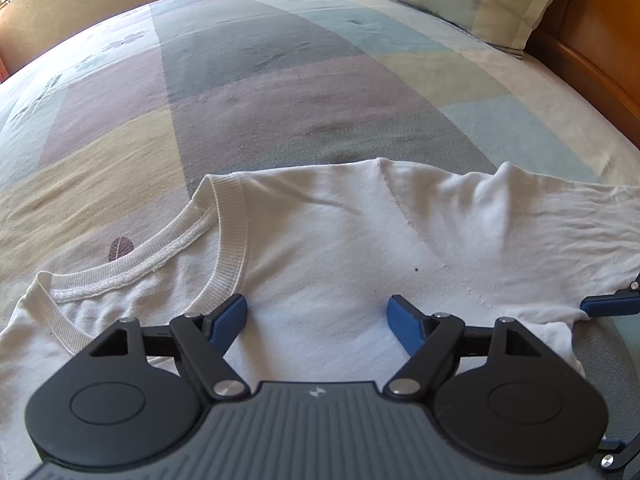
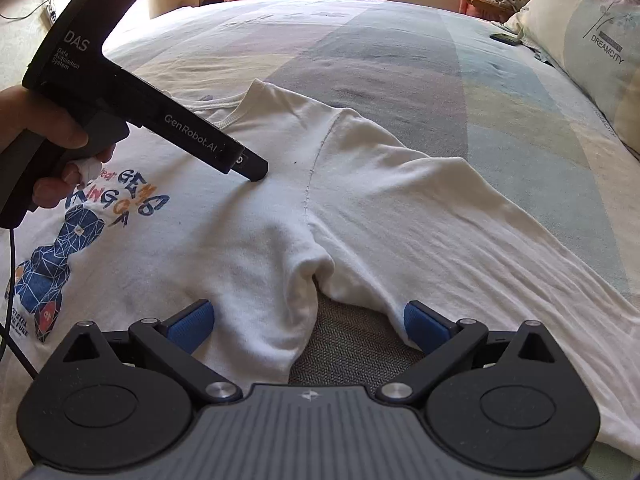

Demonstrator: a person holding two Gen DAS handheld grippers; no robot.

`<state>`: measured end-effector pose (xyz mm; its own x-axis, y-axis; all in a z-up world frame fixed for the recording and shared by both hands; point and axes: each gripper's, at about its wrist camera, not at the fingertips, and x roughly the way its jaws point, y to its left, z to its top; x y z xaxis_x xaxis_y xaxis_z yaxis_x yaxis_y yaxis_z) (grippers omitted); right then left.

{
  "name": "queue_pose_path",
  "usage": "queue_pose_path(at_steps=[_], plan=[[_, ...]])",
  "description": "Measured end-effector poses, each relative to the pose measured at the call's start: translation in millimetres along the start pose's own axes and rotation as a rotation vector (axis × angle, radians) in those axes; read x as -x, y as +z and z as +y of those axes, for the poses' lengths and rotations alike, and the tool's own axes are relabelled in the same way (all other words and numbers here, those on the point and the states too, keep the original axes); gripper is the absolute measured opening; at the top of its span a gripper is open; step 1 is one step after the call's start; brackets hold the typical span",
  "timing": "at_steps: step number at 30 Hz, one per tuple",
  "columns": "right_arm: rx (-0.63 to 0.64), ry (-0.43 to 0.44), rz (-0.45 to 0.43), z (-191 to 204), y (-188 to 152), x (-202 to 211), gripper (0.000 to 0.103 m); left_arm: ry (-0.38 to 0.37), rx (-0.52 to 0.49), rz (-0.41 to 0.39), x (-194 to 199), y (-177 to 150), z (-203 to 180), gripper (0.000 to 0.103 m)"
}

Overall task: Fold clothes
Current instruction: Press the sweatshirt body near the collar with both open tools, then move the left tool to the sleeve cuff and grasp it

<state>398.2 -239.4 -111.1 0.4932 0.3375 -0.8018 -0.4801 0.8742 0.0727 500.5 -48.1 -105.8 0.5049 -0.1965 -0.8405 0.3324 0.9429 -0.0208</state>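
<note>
Nearest in the right wrist view, the right gripper is seen with its fingers spread apart, poised low over the armpit of a white T-shirt, where a bunched fold is raised between sleeve and body; nothing is clamped. In the left wrist view the left gripper is likewise held with fingers apart, low over the shoulder area beside the ribbed collar, gripping nothing. The shirt is laid print-side up on the bed, its long sleeve stretched outward and no fold is shown in body or sleeve. As far as can be judged, the garment is spread flat and the folding remains to be done. Farther off, a pillow is seen at the headboard.
</note>
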Motion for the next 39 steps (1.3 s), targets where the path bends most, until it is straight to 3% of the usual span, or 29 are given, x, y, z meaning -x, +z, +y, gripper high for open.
queue_pose_path(at_steps=[7, 10, 17, 22, 26, 31, 35, 39], plan=[[0.05, -0.027, 0.028, 5, -2, -2, 0.103, 0.026, -0.006, -0.031, 33, -4, -2, 0.076], [0.059, -0.055, 0.023, 10, -3, -4, 0.103, 0.043, 0.005, -0.016, 49, -17, 2, 0.076], [0.036, -0.054, 0.019, 7, 3, 1, 0.103, 0.07, 0.119, 0.078, 48, -67, 29, 0.077], [0.022, -0.071, -0.095, 9, 23, 25, 0.103, 0.03, 0.167, -0.008, 61, -84, 42, 0.077], [0.063, -0.059, -0.125, 37, 41, 28, 0.103, 0.019, 0.216, 0.001, 70, -97, 63, 0.077], [0.088, 0.018, -0.036, 88, 45, 11, 0.103, 0.004, 0.279, 0.017, 82, -115, 89, 0.077], [0.126, 0.015, 0.164, 125, 22, -17, 0.103, -0.007, 0.33, 0.029, 91, -129, 110, 0.077], [0.111, -0.012, 0.178, 146, 20, -16, 0.103, -0.018, 0.38, 0.041, 100, -143, 132, 0.077]])
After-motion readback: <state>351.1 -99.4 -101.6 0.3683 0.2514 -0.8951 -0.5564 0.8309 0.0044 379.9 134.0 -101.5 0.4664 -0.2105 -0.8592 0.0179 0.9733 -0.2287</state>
